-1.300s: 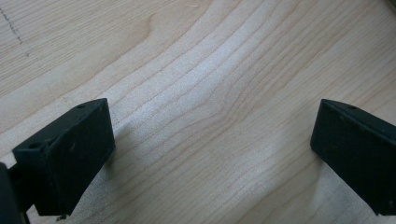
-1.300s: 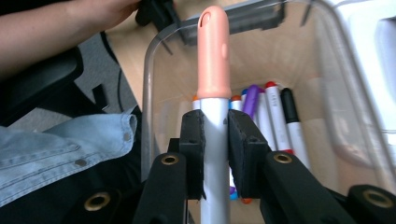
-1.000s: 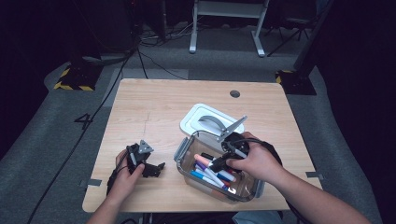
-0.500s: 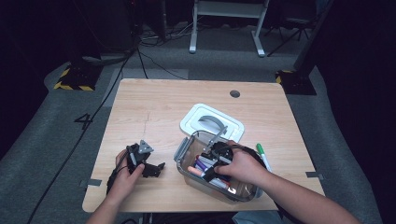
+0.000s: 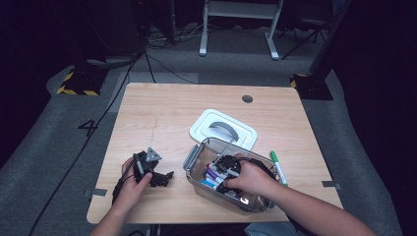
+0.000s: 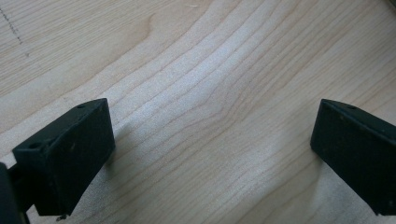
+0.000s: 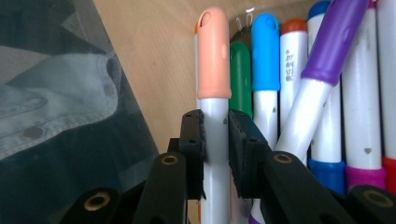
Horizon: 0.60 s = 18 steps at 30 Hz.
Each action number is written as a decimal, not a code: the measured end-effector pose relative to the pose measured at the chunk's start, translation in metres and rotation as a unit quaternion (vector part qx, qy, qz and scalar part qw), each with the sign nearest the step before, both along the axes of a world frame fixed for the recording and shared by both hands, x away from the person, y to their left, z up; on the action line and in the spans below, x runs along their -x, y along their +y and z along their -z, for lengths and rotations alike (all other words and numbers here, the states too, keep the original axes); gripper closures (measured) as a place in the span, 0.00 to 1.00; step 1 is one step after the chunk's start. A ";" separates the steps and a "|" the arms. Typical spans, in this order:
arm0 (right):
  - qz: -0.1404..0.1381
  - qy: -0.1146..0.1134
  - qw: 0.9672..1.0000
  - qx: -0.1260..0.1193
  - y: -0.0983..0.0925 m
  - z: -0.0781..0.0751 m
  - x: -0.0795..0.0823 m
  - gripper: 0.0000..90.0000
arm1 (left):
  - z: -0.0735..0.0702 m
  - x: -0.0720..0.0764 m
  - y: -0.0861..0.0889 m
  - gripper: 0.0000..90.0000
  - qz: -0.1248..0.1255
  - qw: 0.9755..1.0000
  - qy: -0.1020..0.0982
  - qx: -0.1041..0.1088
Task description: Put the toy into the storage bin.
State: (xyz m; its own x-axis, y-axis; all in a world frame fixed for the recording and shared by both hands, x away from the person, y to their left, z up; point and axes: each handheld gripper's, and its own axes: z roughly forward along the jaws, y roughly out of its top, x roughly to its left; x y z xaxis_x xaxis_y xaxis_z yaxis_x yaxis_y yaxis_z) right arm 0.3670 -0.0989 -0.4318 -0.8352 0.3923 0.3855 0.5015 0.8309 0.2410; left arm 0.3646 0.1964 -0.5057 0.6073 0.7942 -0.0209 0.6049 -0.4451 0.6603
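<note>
Dark floor and cables ring the wooden worktop (image 5: 162, 113), where the right tool (image 7: 215, 122) has sunk since a second ago from above the clear bin (image 5: 193, 160) near the front edge down among its markers. Its jaws are clamped on a peach-capped marker (image 7: 214, 70), so this looks like stowing it, release still to come. Toward the front left corner the left tool (image 6: 212, 154) rests wide open, holding nothing; a green marker (image 5: 278, 166) lies just beside the bin's right wall.
</note>
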 end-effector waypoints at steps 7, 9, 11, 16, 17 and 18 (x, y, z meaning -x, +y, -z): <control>0.033 -0.050 0.997 -0.045 -0.004 -0.009 -0.001 0.67 | 0.000 0.000 0.000 0.00 0.000 1.000 0.000 0.000; 0.042 -0.077 0.994 -0.064 -0.008 -0.020 -0.003 0.63 | 0.000 0.000 0.000 0.00 0.000 1.000 0.000 0.001; 0.052 -0.103 0.990 -0.080 -0.013 -0.033 -0.005 0.63 | 0.000 0.000 0.000 0.00 0.000 1.000 0.000 0.000; 0.090 -0.153 0.978 -0.111 -0.040 -0.064 -0.011 0.63 | 0.000 0.000 0.000 0.00 0.000 1.000 0.000 0.001; 0.090 -0.153 0.978 -0.111 -0.040 -0.064 -0.011 0.63 | 0.000 0.000 0.000 0.00 0.000 1.000 0.000 0.001; 0.107 -0.168 0.973 -0.115 -0.052 -0.071 -0.013 0.63 | 0.000 0.000 0.000 0.00 0.000 1.000 0.000 0.000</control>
